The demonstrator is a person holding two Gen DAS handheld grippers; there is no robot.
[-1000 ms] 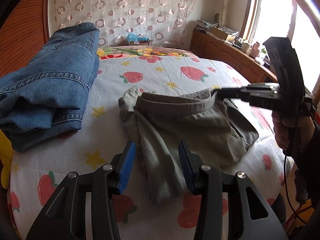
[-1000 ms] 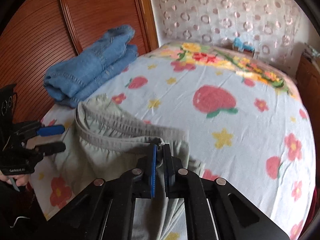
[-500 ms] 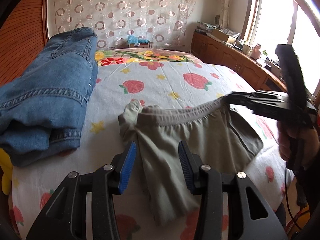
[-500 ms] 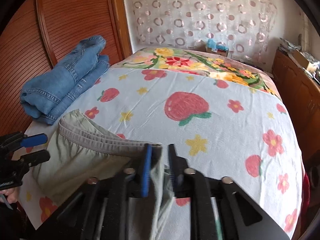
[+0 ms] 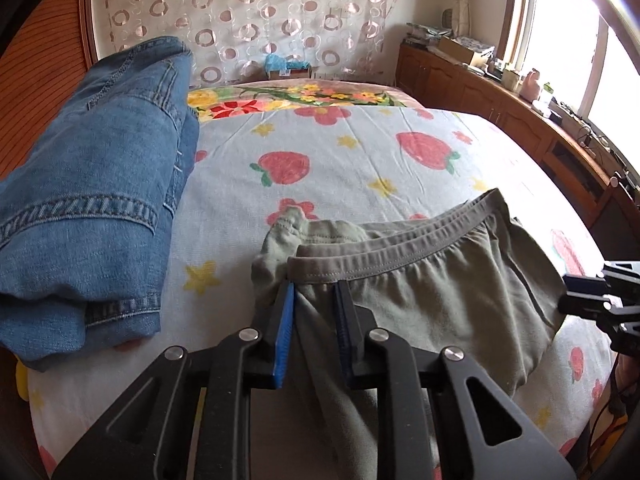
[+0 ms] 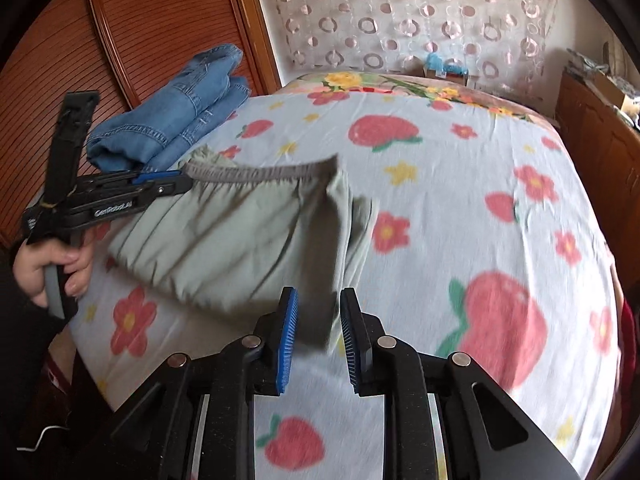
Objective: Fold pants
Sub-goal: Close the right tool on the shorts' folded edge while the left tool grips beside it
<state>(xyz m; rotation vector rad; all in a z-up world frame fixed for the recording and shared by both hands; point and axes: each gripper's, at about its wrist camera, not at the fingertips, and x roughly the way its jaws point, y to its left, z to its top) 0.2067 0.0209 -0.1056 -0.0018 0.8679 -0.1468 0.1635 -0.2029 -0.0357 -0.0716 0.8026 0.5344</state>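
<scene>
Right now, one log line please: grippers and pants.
left gripper: closing on pants waistband | right gripper: open, gripping nothing | jeans: folded, beside pants on bed

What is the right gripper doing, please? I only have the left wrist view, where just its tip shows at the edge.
Observer: The right gripper has its jaws apart and pinches nothing, though a blurred edge of the green pants shows between them.
Operator: Thank you. How does the left gripper look from there?
Observer: The left gripper sits at the end of the waistband nearest the folded jeans, its jaws closing on the cloth.
</scene>
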